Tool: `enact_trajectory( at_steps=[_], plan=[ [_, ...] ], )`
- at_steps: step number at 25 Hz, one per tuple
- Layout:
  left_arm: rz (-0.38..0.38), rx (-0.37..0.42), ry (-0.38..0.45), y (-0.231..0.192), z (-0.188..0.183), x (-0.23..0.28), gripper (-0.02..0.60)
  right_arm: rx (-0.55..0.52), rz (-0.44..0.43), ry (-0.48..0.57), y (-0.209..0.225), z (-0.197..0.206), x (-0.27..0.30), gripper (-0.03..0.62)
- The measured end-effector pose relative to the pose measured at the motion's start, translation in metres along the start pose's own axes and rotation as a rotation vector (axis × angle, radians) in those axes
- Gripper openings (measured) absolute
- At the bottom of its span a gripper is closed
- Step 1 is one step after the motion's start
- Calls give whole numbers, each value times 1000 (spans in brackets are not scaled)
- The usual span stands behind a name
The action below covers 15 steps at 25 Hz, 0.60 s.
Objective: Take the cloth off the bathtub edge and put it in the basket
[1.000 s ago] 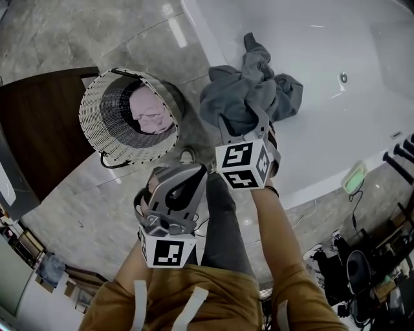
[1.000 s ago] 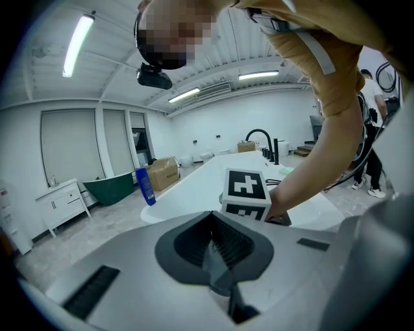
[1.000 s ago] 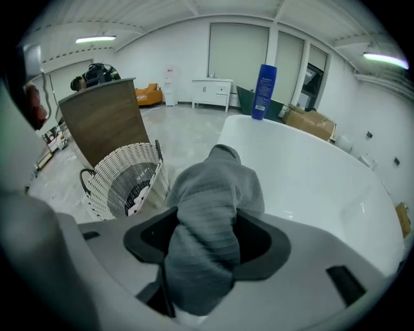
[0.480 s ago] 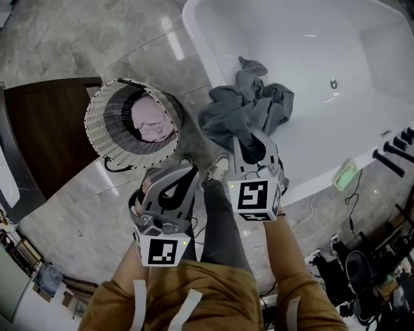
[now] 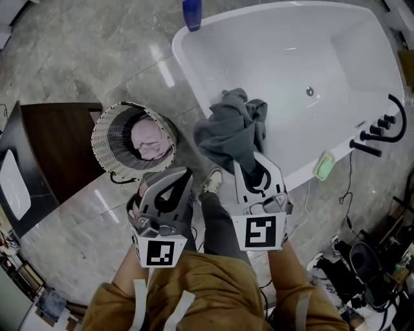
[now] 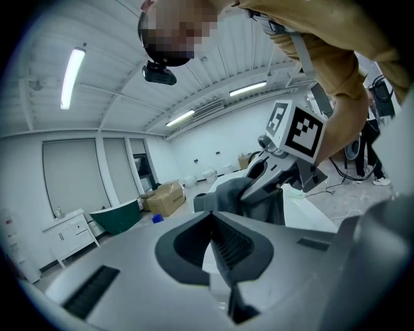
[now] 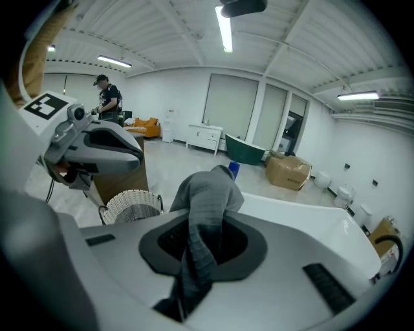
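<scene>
A grey cloth (image 5: pixel 229 129) hangs bunched over the near rim of the white bathtub (image 5: pixel 194 61). My right gripper (image 5: pixel 251 161) is shut on its lower fold; in the right gripper view the cloth (image 7: pixel 207 197) runs up out from between the jaws of that gripper (image 7: pixel 204 226). A round white wicker basket (image 5: pixel 103 132) stands on the floor to the left, with a pink cloth (image 5: pixel 147 139) inside. My left gripper (image 5: pixel 171 180) hovers just right of the basket, shut and holding nothing. The left gripper view shows its jaws (image 6: pixel 217 226) meeting, with the grey cloth (image 6: pixel 226 192) beyond.
A dark wooden cabinet (image 5: pixel 55 145) stands left of the basket. On the tub rim are a blue bottle (image 5: pixel 191 11), a green soap bar (image 5: pixel 323 165) and a black tap (image 5: pixel 383 123). My shoe (image 5: pixel 212 177) is between the grippers. Cables and gear clutter the lower right floor (image 5: pixel 362 265).
The right gripper's jaws closed on the grey cloth and drew back toward me. The cloth has gathered and risen off the tub rim. The left gripper has stayed put.
</scene>
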<state>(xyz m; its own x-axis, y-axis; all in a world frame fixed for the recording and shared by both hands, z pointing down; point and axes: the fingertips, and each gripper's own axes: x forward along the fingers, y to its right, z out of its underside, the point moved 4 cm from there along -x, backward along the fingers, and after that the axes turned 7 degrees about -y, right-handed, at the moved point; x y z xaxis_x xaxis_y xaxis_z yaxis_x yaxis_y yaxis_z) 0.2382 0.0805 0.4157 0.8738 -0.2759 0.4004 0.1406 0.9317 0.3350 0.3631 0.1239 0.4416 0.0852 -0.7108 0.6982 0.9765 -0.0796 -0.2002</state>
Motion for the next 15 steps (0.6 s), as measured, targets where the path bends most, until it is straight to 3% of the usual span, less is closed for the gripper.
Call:
enact_trajectory(
  at_steps=[9,15],
  plan=[
    [2,65,114,-13,-100,-51,6,5,54,95,3,-59,-121,59],
    [-23,95,155,-9,-132,-76,6,-6,88,147,4,-75,-168,59]
  ],
)
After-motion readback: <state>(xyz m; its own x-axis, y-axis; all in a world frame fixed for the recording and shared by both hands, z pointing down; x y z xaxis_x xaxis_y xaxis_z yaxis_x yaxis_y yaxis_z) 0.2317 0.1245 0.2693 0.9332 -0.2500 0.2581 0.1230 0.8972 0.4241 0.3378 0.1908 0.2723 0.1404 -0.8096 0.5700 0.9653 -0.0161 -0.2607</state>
